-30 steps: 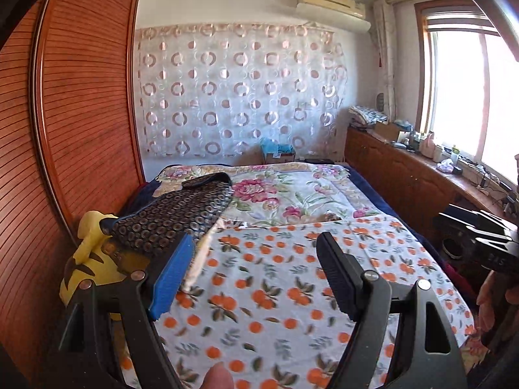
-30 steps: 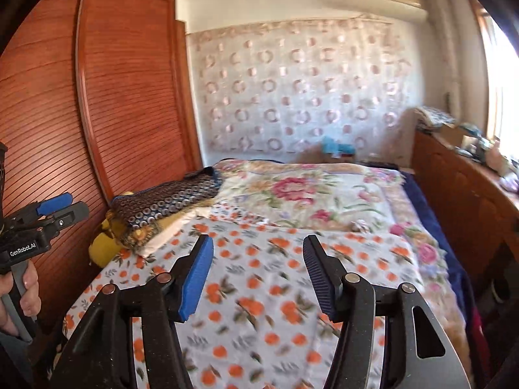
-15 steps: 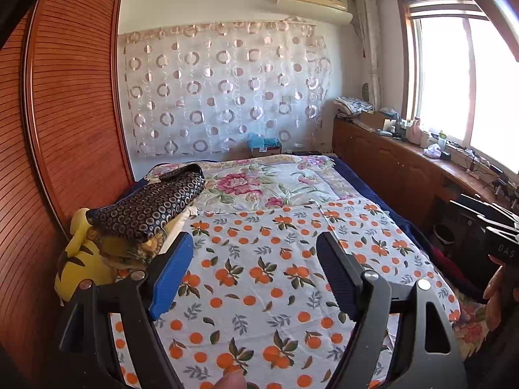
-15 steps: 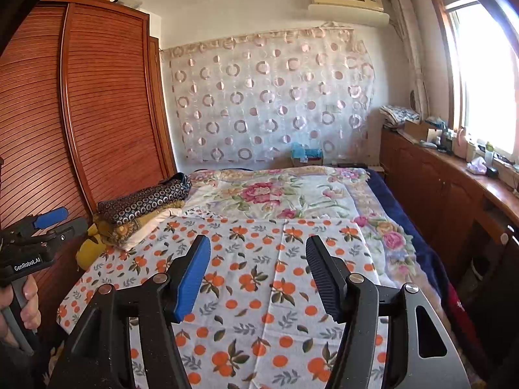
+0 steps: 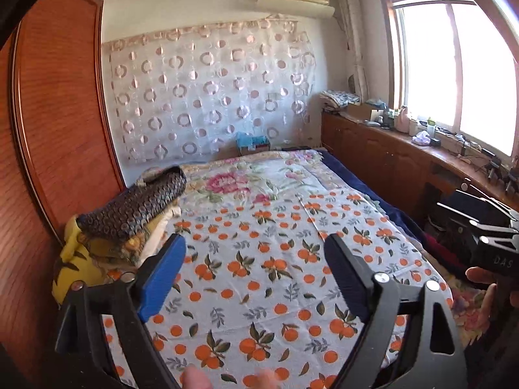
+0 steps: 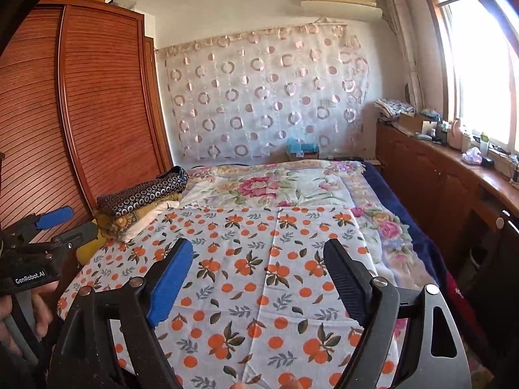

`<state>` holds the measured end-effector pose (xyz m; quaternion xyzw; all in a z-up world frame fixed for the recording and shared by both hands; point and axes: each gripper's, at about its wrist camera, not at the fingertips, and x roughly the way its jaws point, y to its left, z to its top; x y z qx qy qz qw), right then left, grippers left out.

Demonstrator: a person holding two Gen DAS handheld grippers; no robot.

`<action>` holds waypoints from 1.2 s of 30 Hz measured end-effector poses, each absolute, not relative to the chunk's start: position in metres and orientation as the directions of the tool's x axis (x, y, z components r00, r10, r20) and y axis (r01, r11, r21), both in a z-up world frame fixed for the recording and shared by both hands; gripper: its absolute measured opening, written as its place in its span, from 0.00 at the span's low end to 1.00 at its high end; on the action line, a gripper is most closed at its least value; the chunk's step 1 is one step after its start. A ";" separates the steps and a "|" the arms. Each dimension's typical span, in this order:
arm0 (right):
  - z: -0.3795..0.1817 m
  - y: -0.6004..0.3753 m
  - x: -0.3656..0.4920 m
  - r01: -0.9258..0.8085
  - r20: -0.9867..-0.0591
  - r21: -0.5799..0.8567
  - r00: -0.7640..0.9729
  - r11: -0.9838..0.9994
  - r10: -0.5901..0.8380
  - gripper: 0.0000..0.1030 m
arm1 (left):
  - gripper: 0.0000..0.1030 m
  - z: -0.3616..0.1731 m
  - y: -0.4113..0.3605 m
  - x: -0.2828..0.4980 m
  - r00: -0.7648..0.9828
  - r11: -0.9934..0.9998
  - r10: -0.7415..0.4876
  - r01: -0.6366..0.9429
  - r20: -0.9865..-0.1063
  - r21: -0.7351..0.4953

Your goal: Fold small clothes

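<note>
Between the jaws of both tools: nothing. Left gripper (image 5: 254,275), jaws spread wide and released, held above the near end of the bed (image 5: 356,175); right gripper (image 6: 258,278), likewise spread and empty, just to its side, each visible at the edge of the other's view. Beneath both: one orange-print cloth (image 5: 275,259), white ground with orange fruit and leaves, spread nearly flat over the foot half of the bed, a straight crease line running down its middle. Whether this is the garment to be folded or only a working sheet cannot be told from here. Likely handling: thin, light, limp, no stiffness of its own; would sag from any single hold and slide on the floral bedcover (image 6: 275,184) under it. Best taken at two near corners or along the near hem, one tool to each, pinching a single layer clear of the cover below. Further out, at the left edge by the slatted wardrobe (image 6: 97,113): a stack of folded clothes (image 6: 142,201), dark ring-patterned piece on top, yellow and cream pieces under it, resting partly on a yellow plush toy (image 5: 73,256). Soft, already squared. Beyond: circle-pattern curtain (image 6: 266,97), wooden bench (image 6: 454,168) with clutter under the window.
</note>
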<state>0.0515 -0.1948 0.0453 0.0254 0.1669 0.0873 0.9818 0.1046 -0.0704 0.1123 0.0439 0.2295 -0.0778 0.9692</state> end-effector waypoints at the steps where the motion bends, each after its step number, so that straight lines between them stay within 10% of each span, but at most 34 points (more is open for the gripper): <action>1: 0.049 -0.195 0.049 -0.164 -0.314 0.077 0.932 0.983 0.180 0.84 | 0.88 0.118 -0.074 0.102 0.890 0.983 -0.134 0.176 -0.435 0.059; 36: 0.037 -0.195 0.037 -0.192 -0.216 0.023 0.957 0.981 0.192 0.88 | 0.88 0.152 -0.020 0.055 0.925 0.996 -0.076 0.090 -0.371 0.019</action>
